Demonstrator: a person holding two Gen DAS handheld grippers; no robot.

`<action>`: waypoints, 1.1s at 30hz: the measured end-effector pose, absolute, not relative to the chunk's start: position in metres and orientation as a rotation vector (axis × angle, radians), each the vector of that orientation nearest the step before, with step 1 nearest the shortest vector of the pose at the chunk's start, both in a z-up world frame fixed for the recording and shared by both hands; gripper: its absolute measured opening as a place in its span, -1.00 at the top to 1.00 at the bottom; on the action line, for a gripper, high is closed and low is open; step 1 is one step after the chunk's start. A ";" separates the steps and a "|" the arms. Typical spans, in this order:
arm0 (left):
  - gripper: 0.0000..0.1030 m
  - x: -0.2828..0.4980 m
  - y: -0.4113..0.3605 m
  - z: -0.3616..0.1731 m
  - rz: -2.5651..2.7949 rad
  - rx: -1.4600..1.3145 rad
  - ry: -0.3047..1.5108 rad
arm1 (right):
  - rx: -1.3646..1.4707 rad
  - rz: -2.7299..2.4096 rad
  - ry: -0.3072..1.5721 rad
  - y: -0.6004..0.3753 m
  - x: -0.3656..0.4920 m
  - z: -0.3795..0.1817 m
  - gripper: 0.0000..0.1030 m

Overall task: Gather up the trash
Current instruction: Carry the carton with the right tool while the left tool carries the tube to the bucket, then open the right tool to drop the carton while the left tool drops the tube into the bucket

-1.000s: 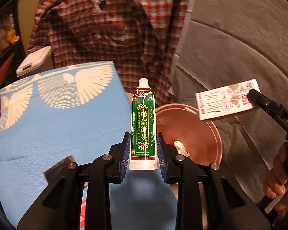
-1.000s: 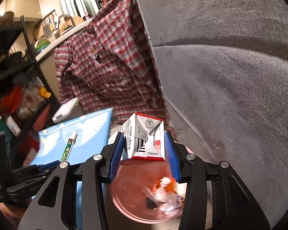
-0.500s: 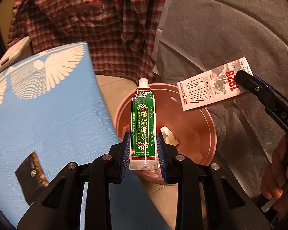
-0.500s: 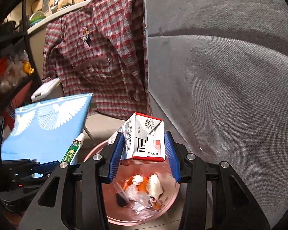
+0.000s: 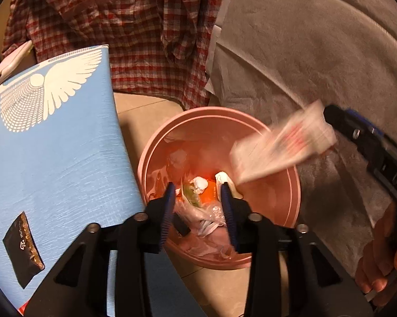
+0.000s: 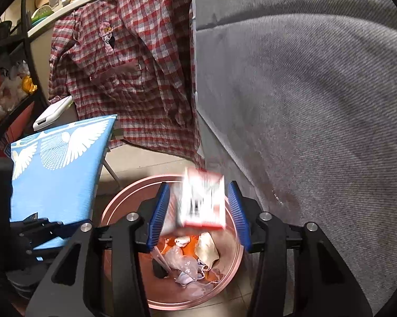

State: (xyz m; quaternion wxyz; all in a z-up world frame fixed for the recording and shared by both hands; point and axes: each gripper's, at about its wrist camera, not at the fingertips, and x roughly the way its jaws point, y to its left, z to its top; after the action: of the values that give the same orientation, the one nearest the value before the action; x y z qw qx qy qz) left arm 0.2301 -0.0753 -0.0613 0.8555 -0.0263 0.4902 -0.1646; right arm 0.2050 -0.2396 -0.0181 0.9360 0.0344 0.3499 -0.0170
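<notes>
Both tongs' jaws have just been opening: the right gripper [image 6: 201, 216] stands spread, the blurred carton [image 6: 202, 202] loose between its pads above the pink bin [image 6: 169, 301]; the left gripper [image 5: 198, 206] gapes empty over the bin's trash [image 5: 198, 185]

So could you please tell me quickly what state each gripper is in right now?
Left gripper: open and empty, jaws just opened, over the bin.
Right gripper: open, jaws just opened; the carton is blurred between them, apparently dropping.

Pink bin [image 5: 294, 185], red-and-white carton [image 6: 202, 200], red plaid shirt [image 6: 135, 66], blue white-winged cloth [image 5: 53, 145], grey sofa [image 6: 304, 105]
</notes>
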 end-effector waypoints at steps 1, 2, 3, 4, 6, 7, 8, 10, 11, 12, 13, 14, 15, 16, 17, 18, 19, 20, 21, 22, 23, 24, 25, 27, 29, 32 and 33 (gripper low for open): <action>0.27 0.230 -0.073 -0.060 -0.345 -0.061 1.027 | 0.067 -0.033 0.715 -0.239 0.205 -0.018 -0.04; 0.27 0.229 -0.071 -0.058 -0.347 -0.070 1.021 | 0.064 -0.027 0.713 -0.238 0.204 -0.018 -0.04; 0.27 0.228 -0.069 -0.055 -0.350 -0.074 1.013 | 0.062 -0.021 0.711 -0.236 0.204 -0.018 -0.04; 0.27 0.227 -0.069 -0.054 -0.351 -0.073 1.006 | 0.060 -0.016 0.709 -0.236 0.203 -0.018 -0.05; 0.27 0.223 -0.066 -0.049 -0.352 -0.065 0.993 | 0.057 0.000 0.703 -0.234 0.201 -0.016 -0.05; 0.27 0.221 -0.064 -0.047 -0.350 -0.062 0.988 | 0.051 0.007 0.698 -0.231 0.199 -0.014 -0.05; 0.28 0.218 -0.061 -0.043 -0.349 -0.059 0.981 | 0.041 0.009 0.693 -0.229 0.198 -0.013 -0.05; 0.29 0.213 -0.054 -0.036 -0.341 -0.056 0.961 | 0.027 0.013 0.686 -0.226 0.196 -0.011 -0.05; 0.30 0.210 -0.048 -0.031 -0.336 -0.056 0.945 | 0.018 0.016 0.680 -0.223 0.193 -0.009 -0.05; 0.31 0.207 -0.044 -0.027 -0.332 -0.056 0.933 | 0.011 0.018 0.675 -0.222 0.191 -0.007 -0.05; 0.35 0.203 -0.038 -0.021 -0.326 -0.055 0.913 | 0.001 0.019 0.668 -0.219 0.188 -0.004 -0.05; 0.38 0.199 -0.033 -0.016 -0.319 -0.052 0.895 | -0.006 0.019 0.661 -0.218 0.187 -0.002 -0.05; 0.39 0.195 -0.026 -0.010 -0.313 -0.051 0.877 | -0.015 0.021 0.651 -0.215 0.183 0.002 -0.05; 0.40 0.191 -0.021 -0.006 -0.308 -0.051 0.862 | -0.021 0.022 0.643 -0.213 0.180 0.004 -0.05; 0.40 0.187 -0.016 -0.002 -0.303 -0.051 0.847 | -0.033 0.022 0.631 -0.210 0.176 0.007 -0.05; 0.41 0.182 -0.008 0.003 -0.293 -0.048 0.827 | -0.045 0.021 0.619 -0.207 0.171 0.011 -0.05; 0.41 0.179 -0.004 0.007 -0.287 -0.048 0.817 | -0.050 0.020 0.613 -0.205 0.168 0.013 -0.05; 0.41 0.174 0.003 0.011 -0.279 -0.049 0.804 | -0.051 0.026 0.604 -0.202 0.164 0.017 -0.05; 0.41 0.170 0.012 0.015 -0.272 -0.052 0.793 | -0.049 0.040 0.598 -0.199 0.160 0.021 -0.05; 0.41 0.167 0.019 0.018 -0.265 -0.058 0.784 | -0.048 0.059 0.588 -0.194 0.155 0.024 -0.05; 0.41 0.164 0.025 0.021 -0.260 -0.062 0.778 | -0.053 0.067 0.579 -0.191 0.151 0.027 -0.04; 0.41 0.161 0.033 0.023 -0.252 -0.068 0.771 | -0.065 0.072 0.565 -0.185 0.146 0.031 -0.04; 0.41 0.157 0.046 0.027 -0.240 -0.077 0.762 | -0.068 0.079 0.557 -0.181 0.144 0.033 -0.04; 0.41 0.150 0.065 0.032 -0.222 -0.090 0.752 | -0.058 0.115 0.546 -0.171 0.135 0.040 -0.03; 0.41 0.143 0.080 0.034 -0.203 -0.105 0.749 | -0.053 0.143 0.534 -0.161 0.128 0.046 0.00; 0.41 0.133 0.110 0.034 -0.168 -0.118 0.748 | -0.038 0.190 0.533 -0.143 0.120 0.049 0.09; 0.41 0.129 0.120 0.034 -0.156 -0.120 0.749 | -0.031 0.209 0.537 -0.137 0.118 0.049 0.12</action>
State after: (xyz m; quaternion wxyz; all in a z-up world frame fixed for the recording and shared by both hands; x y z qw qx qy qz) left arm 0.1290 0.1202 0.0336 0.9259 -0.0586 0.3653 -0.0760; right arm 0.1176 -0.1366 0.0489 0.9586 -0.0151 0.2650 0.1032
